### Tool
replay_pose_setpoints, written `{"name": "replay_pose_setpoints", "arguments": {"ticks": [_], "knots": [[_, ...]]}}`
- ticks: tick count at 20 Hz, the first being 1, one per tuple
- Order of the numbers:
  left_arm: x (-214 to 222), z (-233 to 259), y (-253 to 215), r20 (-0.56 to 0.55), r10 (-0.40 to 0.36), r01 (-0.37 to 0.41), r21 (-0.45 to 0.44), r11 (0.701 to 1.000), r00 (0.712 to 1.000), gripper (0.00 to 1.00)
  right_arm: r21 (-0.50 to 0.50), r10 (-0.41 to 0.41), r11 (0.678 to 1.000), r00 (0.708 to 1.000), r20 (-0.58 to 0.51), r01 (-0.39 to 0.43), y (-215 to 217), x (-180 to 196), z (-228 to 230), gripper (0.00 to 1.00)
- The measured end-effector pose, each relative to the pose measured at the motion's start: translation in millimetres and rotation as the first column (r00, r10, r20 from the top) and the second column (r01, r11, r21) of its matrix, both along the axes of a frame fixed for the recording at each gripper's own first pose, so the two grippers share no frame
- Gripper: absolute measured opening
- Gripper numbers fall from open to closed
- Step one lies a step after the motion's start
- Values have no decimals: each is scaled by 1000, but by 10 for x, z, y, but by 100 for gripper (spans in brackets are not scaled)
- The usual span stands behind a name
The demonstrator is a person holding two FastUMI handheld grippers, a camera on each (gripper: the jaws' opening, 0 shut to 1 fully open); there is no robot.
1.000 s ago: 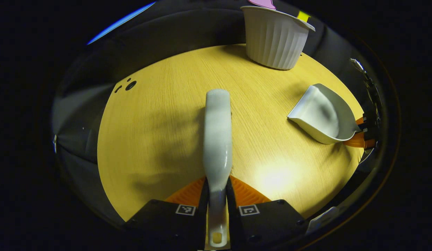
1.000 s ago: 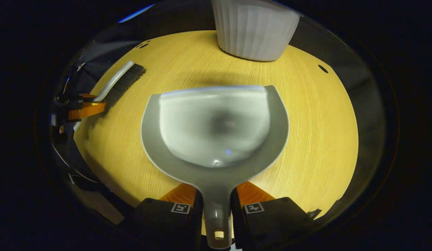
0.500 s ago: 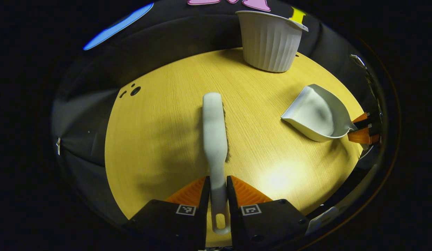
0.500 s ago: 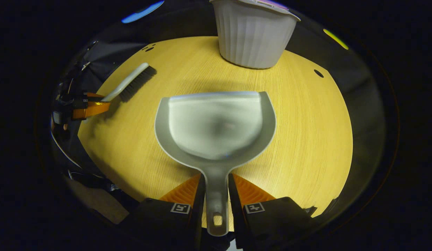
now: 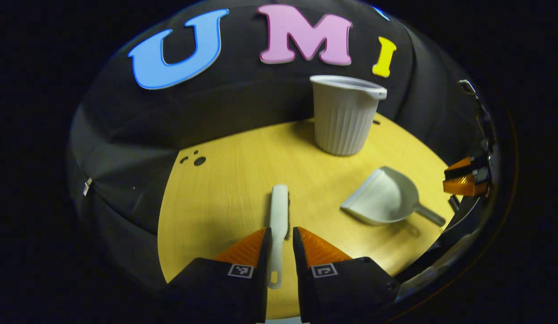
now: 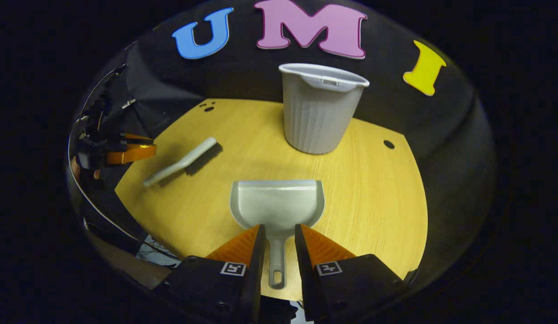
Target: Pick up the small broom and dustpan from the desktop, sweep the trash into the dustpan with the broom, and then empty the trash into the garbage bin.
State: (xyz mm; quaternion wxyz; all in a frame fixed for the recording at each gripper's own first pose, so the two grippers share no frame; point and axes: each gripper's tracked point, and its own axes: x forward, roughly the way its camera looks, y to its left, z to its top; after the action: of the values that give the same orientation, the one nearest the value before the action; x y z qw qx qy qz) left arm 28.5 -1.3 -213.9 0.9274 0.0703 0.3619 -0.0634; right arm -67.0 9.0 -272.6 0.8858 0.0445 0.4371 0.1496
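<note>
Both tools are down on the round yellow wood-grain desktop now and I've backed both grippers off vs half a sec ago: left gripper is released, fingers straddling the small white plastic broom w/o pinching it, and right gripper is likewise slack either side of the grey plastic dustpan handle. In right gripper view the broom lies at ~9 o'clock, dustpan dead centre, ribbed white plastic garbage bin upright at 12. No trash visible on the top or in the pan, so I judge the job's basically done.
</note>
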Motion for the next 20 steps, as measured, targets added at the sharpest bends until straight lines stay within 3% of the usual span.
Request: {"name": "replay_pose_setpoints", "arguments": {"ticks": [2, 3, 4, 5, 7, 9, 17, 20], "knots": [[52, 390, -64, 99, 20, -18, -21, 1000, 995, 32, 28, -7, 1000, 997, 74, 5, -5, 129, 288, 38], [84, 563, -102, 139, 31, -27, -27, 999, 990, 32, 42, -14, 999, 994, 108, 9, -2, 173, 394, 41], [115, 708, -144, 183, 40, -34, -37, 999, 982, 27, 52, -21, 999, 989, 144, 14, -19, 233, 503, 38], [124, 836, -186, 227, 46, -35, -51, 998, 973, 32, 55, -27, 998, 983, 183, 17, -44, 298, 627, 41], [120, 1088, -306, 301, 60, -39, -74, 996, 952, 32, 48, -34, 999, 964, 265, 22, -169, 378, 831, 37], [73, 1218, -403, 350, 81, -51, -94, 994, 933, 32, 48, -32, 999, 943, 331, 16, -231, 397, 1012, 41], [-185, 1395, -522, 374, 152, -131, -82, 988, 915, 31, 90, -6, 995, 899, 438, -37, -174, 367, 1360, 41], [-275, 1410, -621, 372, 170, -148, -88, 985, 913, 31, 106, 30, 991, 900, 435, -85, -48, 355, 1313, 43]]}}
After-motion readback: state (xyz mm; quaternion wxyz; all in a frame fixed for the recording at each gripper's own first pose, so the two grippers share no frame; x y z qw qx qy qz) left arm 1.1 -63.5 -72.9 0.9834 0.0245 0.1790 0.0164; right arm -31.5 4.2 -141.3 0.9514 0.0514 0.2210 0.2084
